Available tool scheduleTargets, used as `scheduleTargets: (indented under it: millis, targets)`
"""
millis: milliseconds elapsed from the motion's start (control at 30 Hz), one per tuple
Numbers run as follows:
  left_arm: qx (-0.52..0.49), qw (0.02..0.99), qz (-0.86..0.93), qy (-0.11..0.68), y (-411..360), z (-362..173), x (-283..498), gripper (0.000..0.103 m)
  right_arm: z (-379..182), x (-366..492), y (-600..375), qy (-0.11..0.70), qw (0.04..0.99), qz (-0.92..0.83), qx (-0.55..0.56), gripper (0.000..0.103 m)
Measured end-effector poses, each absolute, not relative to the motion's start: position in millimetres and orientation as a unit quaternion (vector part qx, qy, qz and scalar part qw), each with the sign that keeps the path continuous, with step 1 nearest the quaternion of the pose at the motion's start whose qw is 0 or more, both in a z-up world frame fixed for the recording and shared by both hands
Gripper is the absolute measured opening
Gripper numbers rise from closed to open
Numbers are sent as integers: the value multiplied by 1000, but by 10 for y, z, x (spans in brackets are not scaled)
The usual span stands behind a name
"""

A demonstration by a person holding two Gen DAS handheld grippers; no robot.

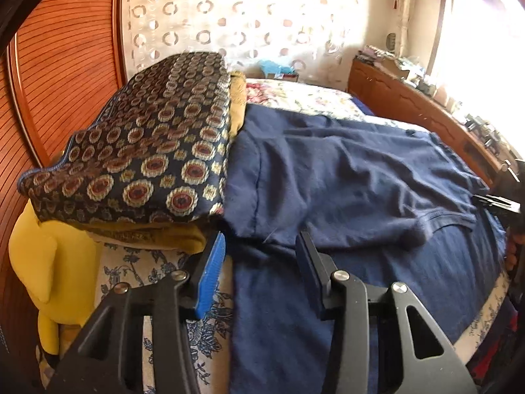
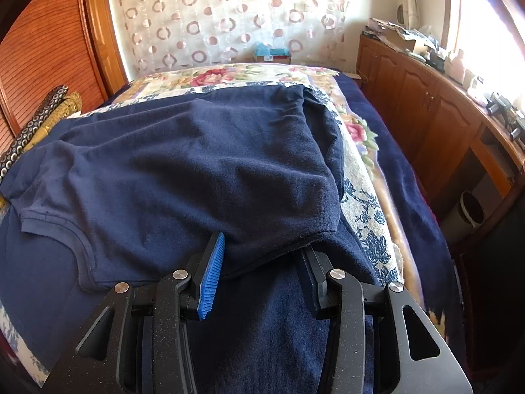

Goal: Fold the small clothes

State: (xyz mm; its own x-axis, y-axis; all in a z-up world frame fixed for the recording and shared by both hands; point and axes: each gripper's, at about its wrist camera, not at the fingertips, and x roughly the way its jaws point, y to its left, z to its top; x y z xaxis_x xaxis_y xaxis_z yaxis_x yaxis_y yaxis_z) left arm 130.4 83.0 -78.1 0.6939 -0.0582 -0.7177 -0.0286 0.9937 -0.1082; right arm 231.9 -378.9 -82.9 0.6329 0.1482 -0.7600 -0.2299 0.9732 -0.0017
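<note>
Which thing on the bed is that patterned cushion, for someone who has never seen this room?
Start at the bed with its floral cover. At its left edge, beside the navy T-shirt, lies the cushion. It alone is dark with rows of round medallions, stacked on mustard-yellow fabric.

Sunlit bedroom, wood-panelled and curtained.
Stood at twelve o'clock: a sheer curtain (image 2: 229,16) with ring patterns, backlit. Ran along three o'clock: a cluttered wooden cabinet (image 2: 426,111) under a glaring window (image 2: 492,32). Curved at nine o'clock: a slatted wooden door (image 1: 65,65). Lay centred: a floral-covered bed (image 2: 229,77).
</note>
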Motion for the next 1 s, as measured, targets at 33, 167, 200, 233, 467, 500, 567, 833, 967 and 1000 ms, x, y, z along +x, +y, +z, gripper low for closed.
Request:
scheduleTargets:
  millis: [33, 167, 200, 233, 467, 500, 567, 833, 967, 1000]
  targets:
    - [-59, 917, -8, 394, 839, -805, 1313, 44, -829, 2319, -3790, 415, 902, 105, -49, 43]
    - [-61, 918, -2, 392, 831, -819, 1371, 44, -830, 2318, -3789, 415, 902, 105, -49, 43]
    - [-61, 920, -3, 388, 833, -797, 1386, 44, -831, 2319, -3789, 415, 902, 105, -50, 43]
    - [-62, 920, -4, 386, 826, -771, 1415, 44, -831, 2318, -3791, 415, 902, 105, -49, 43]
    - [-70, 915, -13, 396, 852, -799, 1537, 25, -832, 2318, -3791, 415, 902, 106, -49, 43]
    - [-68, 915, -13, 396, 852, -807, 1532, 17, -832, 2318, -3790, 415, 902, 106, -49, 43]
    - [-64, 918, -15, 392, 832, -807, 1527, 6, -833, 2319, -3790, 415, 902, 106, -49, 43]
    - [-51, 937, -44, 343, 666, -529, 1405, 0, -829, 2335, -3808, 417, 901, 111, -46, 44]
    - [-54, 941, -58, 328, 631, -391, 1337, 0, -810, 2384, -3847, 423, 896, 131, -33, 0]
    - [-57, 943, -61, 322, 630, -354, 1301, 0, -792, 2377, -3841, 419, 897, 137, -33, 1]
